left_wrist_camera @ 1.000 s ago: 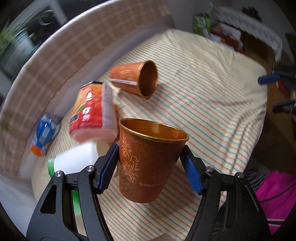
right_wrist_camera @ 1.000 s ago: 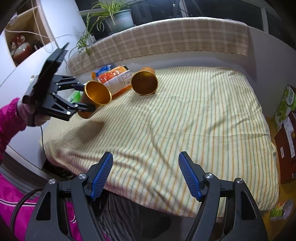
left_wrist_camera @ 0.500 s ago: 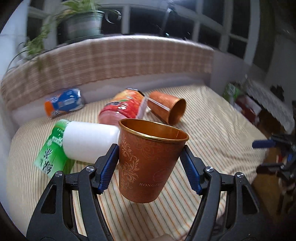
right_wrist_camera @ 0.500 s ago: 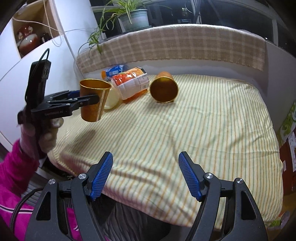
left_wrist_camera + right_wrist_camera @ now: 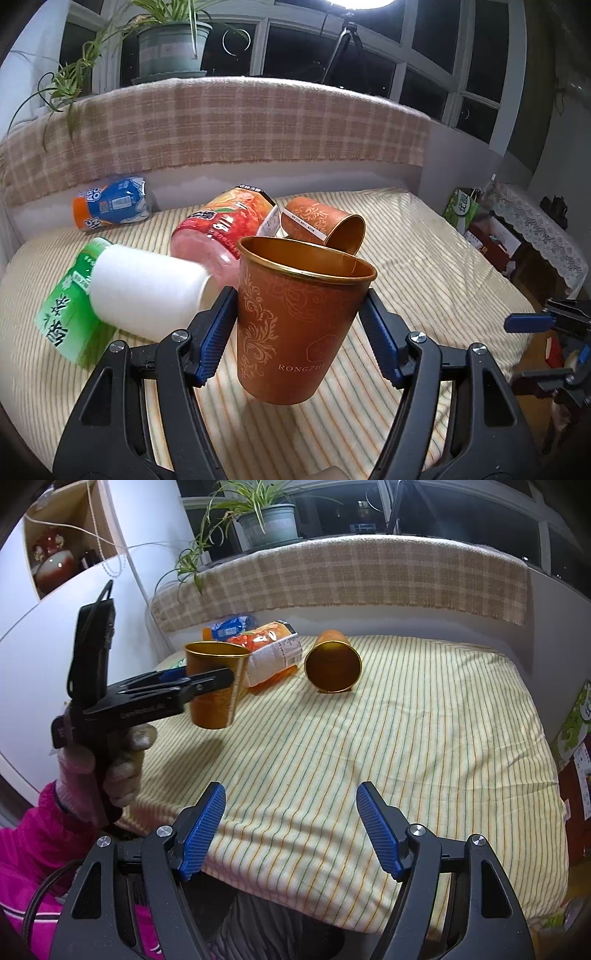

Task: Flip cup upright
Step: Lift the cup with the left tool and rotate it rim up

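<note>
Gripping tapered copper cup (image 5: 295, 325) upright: left tool (image 5: 297, 332) | right tool (image 5: 290, 830) spread, bare | striped cloth (image 5: 424, 738)

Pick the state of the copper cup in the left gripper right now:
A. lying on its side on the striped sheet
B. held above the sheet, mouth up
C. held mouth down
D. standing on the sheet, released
B. The left gripper is shut on the copper cup, whose open rim faces up; the right wrist view shows its base clear of the striped sheet.
</note>
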